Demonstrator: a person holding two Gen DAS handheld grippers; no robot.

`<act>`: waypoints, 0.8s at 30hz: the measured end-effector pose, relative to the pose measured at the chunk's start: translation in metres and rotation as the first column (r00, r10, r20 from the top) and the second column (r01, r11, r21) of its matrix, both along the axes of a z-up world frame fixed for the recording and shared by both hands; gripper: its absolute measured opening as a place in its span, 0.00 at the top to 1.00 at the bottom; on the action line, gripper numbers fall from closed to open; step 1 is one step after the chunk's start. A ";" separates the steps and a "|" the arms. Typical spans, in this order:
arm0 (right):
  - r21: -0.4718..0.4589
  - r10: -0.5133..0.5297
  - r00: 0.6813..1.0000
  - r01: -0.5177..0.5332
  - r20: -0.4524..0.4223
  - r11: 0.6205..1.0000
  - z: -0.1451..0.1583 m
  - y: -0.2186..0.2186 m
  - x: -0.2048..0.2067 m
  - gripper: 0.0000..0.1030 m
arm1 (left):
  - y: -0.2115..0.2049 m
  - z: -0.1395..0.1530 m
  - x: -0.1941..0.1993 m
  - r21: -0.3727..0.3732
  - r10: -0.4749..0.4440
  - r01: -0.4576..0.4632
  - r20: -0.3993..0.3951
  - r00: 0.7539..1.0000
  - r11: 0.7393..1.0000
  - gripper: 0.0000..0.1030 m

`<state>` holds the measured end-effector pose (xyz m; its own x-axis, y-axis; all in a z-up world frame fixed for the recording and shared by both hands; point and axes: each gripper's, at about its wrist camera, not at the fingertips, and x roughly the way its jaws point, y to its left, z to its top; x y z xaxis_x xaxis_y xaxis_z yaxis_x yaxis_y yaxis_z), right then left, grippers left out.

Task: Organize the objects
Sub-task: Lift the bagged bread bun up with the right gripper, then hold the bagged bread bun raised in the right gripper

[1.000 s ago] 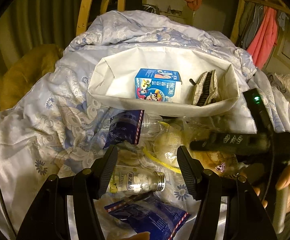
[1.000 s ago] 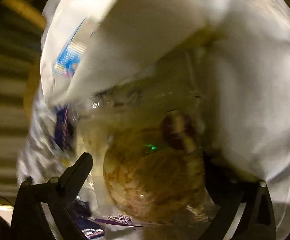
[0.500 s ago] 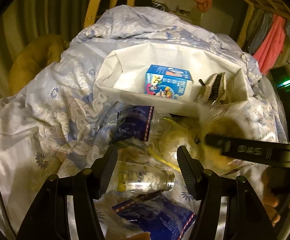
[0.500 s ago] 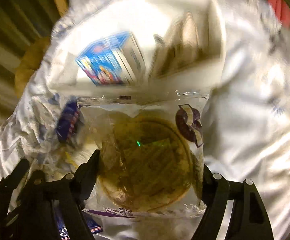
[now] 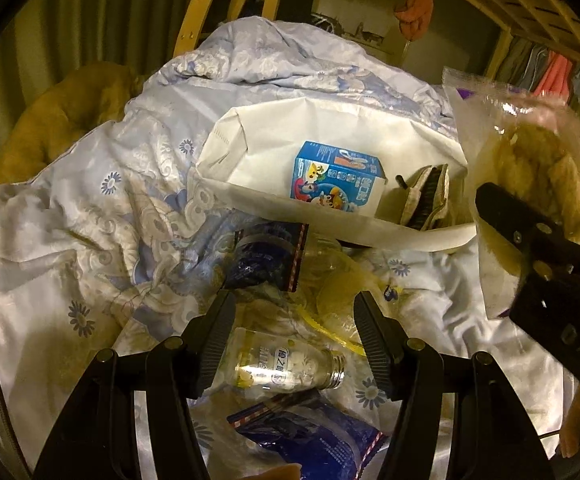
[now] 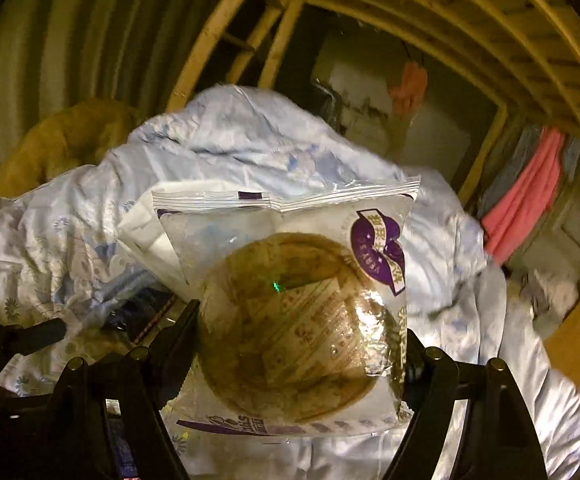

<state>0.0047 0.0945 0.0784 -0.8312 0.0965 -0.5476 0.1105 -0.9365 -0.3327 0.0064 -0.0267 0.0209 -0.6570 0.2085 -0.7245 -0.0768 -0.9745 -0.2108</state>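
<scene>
My right gripper (image 6: 301,340) is shut on a clear packet with a round bread (image 6: 297,320) and holds it up in the air; the packet also shows at the right of the left wrist view (image 5: 529,168), above the white paper bin (image 5: 329,224). The bin holds a blue carton (image 5: 335,184) and a brush (image 5: 425,200). My left gripper (image 5: 293,332) is open, low over a small glass bottle of white pills (image 5: 286,368) lying on the quilt, with blue snack packets (image 5: 270,260) ahead and below it.
A crumpled light blue flowered quilt (image 5: 110,208) covers the bed. A clear bottle and a yellow-trimmed packet (image 5: 337,292) lie in front of the bin. A wooden ladder and bed frame (image 5: 198,12) stand behind; clothes (image 6: 529,196) hang at right.
My right gripper has lifted the bread packet off the pile and up to the right, above bin height. The left gripper has stayed open over the pill bottle.
</scene>
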 end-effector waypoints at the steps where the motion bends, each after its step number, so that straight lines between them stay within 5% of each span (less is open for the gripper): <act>1: 0.003 0.019 1.000 -0.019 -0.007 1.000 0.005 -0.002 0.005 0.22 | 0.000 0.001 0.000 0.002 -0.001 0.001 -0.003 1.000 1.000 0.41; 24: 0.091 0.102 0.994 -0.098 -0.037 0.991 0.005 -0.026 0.019 0.22 | -0.003 0.007 0.003 0.024 -0.001 0.002 -0.033 0.999 1.000 0.41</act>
<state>0.0239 0.0689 0.0836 -0.8607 0.0581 -0.5057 0.1869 -0.8881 -0.4201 0.0094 -0.0293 0.0278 -0.6798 0.2263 -0.6976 -0.0853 -0.9691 -0.2313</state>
